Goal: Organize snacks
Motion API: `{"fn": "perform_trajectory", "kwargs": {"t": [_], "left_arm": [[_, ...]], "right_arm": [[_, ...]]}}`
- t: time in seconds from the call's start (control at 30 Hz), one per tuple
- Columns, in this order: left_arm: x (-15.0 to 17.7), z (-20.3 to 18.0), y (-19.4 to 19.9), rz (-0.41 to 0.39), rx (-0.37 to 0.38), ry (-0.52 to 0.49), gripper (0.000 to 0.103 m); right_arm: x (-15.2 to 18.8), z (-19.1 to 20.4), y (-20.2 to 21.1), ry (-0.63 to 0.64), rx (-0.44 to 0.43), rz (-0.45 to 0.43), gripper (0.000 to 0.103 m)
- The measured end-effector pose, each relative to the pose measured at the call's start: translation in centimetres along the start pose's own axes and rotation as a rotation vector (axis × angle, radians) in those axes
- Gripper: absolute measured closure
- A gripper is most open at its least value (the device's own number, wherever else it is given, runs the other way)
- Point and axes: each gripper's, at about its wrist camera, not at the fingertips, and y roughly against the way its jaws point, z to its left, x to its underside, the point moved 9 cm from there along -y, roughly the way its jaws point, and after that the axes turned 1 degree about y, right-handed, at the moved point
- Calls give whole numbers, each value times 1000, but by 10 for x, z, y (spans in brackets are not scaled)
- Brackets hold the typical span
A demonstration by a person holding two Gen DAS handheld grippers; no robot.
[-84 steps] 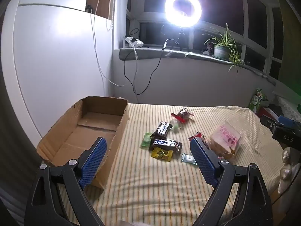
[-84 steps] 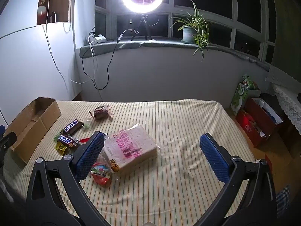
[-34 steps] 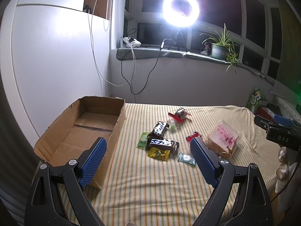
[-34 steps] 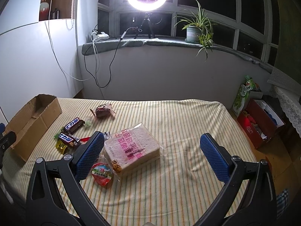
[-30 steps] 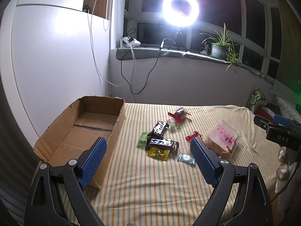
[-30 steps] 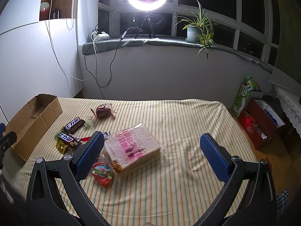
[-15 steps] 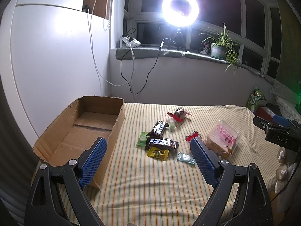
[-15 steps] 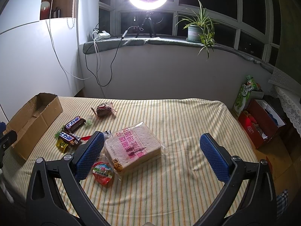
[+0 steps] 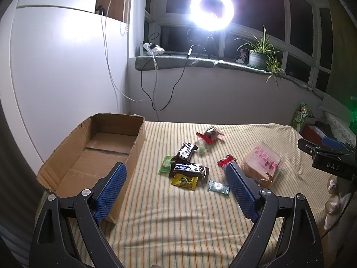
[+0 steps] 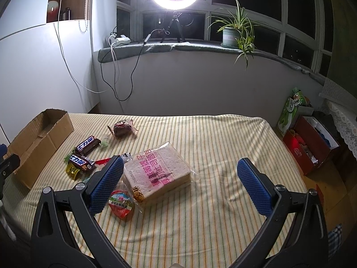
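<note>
**Snacks lie loose beside an empty box**

Snacks sit scattered on a striped bed cover point(image 9: 189, 218): two dark chocolate bars point(image 9: 189, 169), a yellow packet point(image 9: 184, 181), a green sachet point(image 9: 165, 168), a pale blue sachet point(image 9: 218, 187), a red-wrapped sweet point(image 9: 225, 161), a brown wrapped cake point(image 10: 122, 129) farther off, a bagged loaf of sliced bread point(image 10: 156, 172) to the right, and a small jelly cup point(image 10: 121, 204) near it. An open cardboard box point(image 9: 67, 167) stands at the left edge, nothing in it.

Both the left tool point(image 9: 176, 189) and the right tool point(image 10: 180, 185) hover wide apart and hold nothing. A sensible start, I judge, is the bread: close gently across its short sides, since soft slices crush. Thin sachets need a low, flat approach because the soft cover gives way.

Behind, a ring light point(image 9: 212, 10) glares on the windowsill beside a potted plant point(image 10: 234, 33); cables trail down the wall.
</note>
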Motion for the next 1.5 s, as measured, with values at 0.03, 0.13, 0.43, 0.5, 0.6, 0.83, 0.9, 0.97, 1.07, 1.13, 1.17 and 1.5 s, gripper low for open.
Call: {"fn": "perform_trajectory", "kwargs": {"t": [0.03, 0.13, 0.43, 0.5, 0.6, 0.83, 0.9, 0.97, 1.07, 1.13, 1.17, 1.5], "left_arm": [[0, -1, 0, 1, 1, 0, 12], [1, -2, -2, 5, 4, -2, 12], [5, -10, -11, 35, 34, -2, 12], [7, -13, -15, 47, 54, 4, 13], [11, -20, -20, 69, 87, 18, 13], [16, -45, -35, 122, 179, 23, 18], [19, -56, -43, 150, 227, 32, 23], [23, -68, -51, 180, 270, 38, 28], [28, -85, -61, 230, 342, 67, 33], [32, -99, -68, 259, 388, 76, 38], [32, -104, -69, 264, 396, 75, 39], [43, -144, -91, 368, 502, 105, 45]], "right_arm": [[1, 0, 0, -1, -1, 1, 0], [2, -1, -2, 0, 0, 4, 0], [5, -3, -9, -1, -11, 17, 0], [7, -3, -13, -4, -27, 30, 0], [10, -4, -20, -13, -61, 58, 0], [18, -10, -43, -61, -183, 133, 8], [19, -9, -52, -60, -224, 164, 12], [21, -8, -61, -58, -261, 193, 12], [22, -9, -76, -70, -330, 247, 15], [22, -9, -84, -78, -367, 277, 17], [23, -9, -89, -82, -384, 295, 19], [30, -5, -131, -87, -472, 415, 21]]}}
